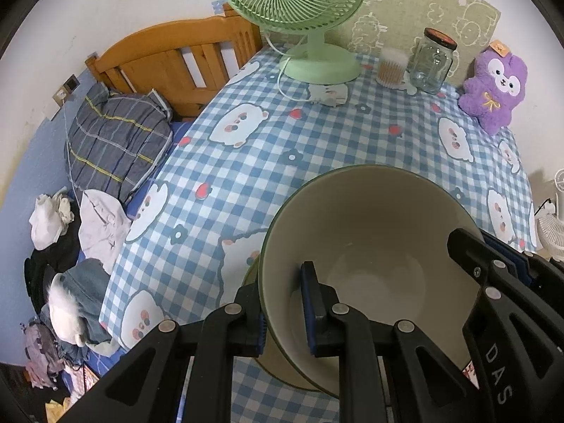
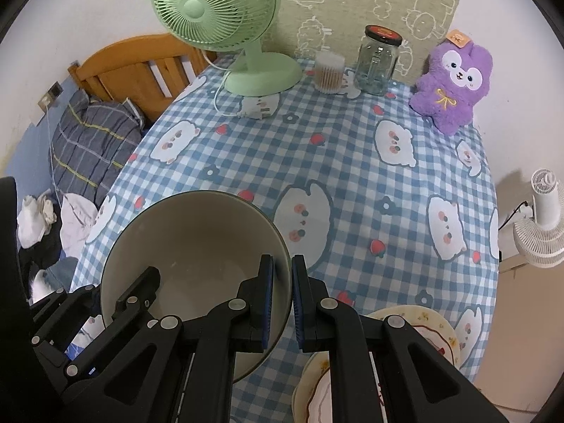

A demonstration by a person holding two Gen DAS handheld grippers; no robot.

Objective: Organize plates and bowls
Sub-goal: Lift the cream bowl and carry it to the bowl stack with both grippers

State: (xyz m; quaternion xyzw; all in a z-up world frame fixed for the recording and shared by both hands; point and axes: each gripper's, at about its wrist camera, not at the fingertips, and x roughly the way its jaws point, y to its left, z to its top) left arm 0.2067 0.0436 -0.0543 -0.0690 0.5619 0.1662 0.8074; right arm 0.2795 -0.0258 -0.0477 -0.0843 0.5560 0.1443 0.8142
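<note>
Both tongs are pinching the same smooth, round cream bowl (image 1: pixel 370 246) with a thin dark rim. The left tongs (image 1: pixel 285 317) are clamping its wall low in the left wrist frame; the right tongs (image 2: pixel 282 303) are gripping the opposite rim at lower centre of the right wrist frame. The bowl is sitting tilted over a second, similar bowl (image 1: pixel 278 370) on the table (image 2: pixel 352 148), draped in blue gingham cloth. Glossy patterned plates (image 2: pixel 433 328) are lying at lower right.
</note>
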